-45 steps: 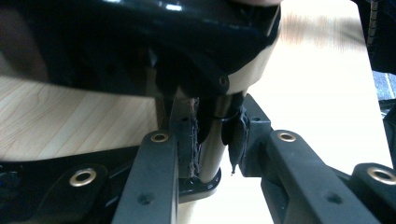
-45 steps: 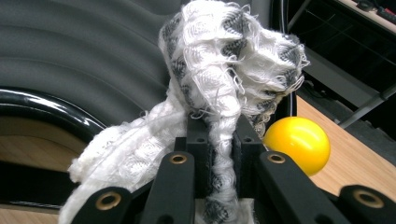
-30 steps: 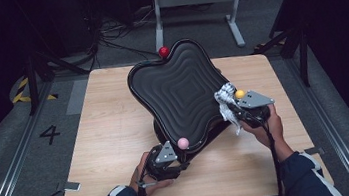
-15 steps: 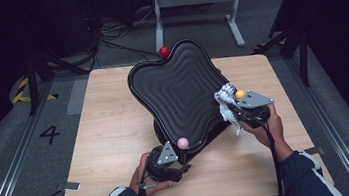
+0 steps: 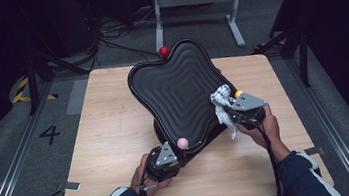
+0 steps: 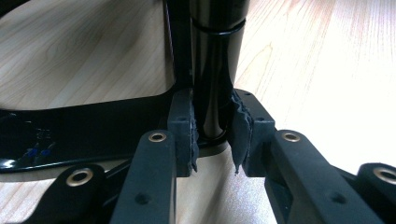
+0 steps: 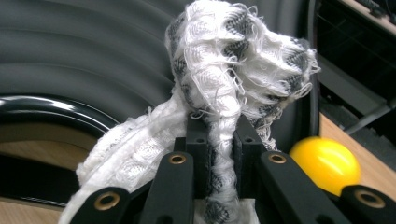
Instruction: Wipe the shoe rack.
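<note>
Nearest you, your left gripper (image 5: 165, 155) sits low at the front of the wooden table (image 5: 111, 136), held in your left hand (image 5: 144, 174). Its jaws have just been closing, and in the left gripper view the pads (image 6: 183, 126) now press from both sides on the black post (image 6: 215, 70) that stands under the black seat (image 5: 179, 95). So it has a clamped hold on that post, just above the glossy black base (image 6: 70, 135) lying on the wood.

A little farther out and to your right, your right gripper (image 5: 227, 107) is held by your right hand (image 5: 262, 127) at the seat's right edge. Its jaws are squeezed tight on a white and black cloth (image 7: 224, 93), which bunches up above the fingertips and hangs down to one side. The cloth lies against the ribbed seat surface (image 7: 84, 51). A yellow ball (image 7: 327, 163) shows just beside the right jaw.

The seat itself is tilted on its post over the middle of the table, its wavy outline reaching toward the far edge. A pink ball (image 5: 182, 143) sits at its near rim and a red ball (image 5: 164, 52) at its far rim.
</note>
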Tool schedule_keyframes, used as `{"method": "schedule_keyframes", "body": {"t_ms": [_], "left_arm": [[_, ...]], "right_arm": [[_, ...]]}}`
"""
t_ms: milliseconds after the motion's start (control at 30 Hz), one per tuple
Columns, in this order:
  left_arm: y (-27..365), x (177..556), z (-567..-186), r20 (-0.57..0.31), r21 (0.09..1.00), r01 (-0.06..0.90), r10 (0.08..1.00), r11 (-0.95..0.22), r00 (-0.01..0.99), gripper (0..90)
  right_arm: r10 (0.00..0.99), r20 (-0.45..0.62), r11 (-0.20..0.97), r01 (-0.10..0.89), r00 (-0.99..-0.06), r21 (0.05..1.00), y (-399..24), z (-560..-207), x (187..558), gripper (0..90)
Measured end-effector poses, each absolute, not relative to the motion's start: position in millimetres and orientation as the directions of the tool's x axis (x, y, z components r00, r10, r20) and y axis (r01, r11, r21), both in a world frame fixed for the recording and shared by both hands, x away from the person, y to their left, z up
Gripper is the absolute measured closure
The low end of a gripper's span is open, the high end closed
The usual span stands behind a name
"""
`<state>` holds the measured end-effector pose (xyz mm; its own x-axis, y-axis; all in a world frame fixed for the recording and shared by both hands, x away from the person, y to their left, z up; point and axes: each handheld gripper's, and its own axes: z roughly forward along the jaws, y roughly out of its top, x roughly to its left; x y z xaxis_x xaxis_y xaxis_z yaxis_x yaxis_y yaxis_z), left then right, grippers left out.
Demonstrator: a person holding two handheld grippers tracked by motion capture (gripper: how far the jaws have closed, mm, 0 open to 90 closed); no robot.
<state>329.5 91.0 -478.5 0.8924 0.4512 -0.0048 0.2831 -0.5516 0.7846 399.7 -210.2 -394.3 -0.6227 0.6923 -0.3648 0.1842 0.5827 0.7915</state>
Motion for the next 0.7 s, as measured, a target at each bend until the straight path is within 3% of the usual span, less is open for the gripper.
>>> {"method": "schedule_keyframes", "body": {"t_ms": [700], "left_arm": [[90.5,329.5,-479.0,-0.023,0.789,0.300,0.462,-0.536,0.886,72.6]], "right_arm": [[0.483,-0.403,0.653,0.014,-0.778,0.757,-134.0,-383.7,369.3,80.4]]}}
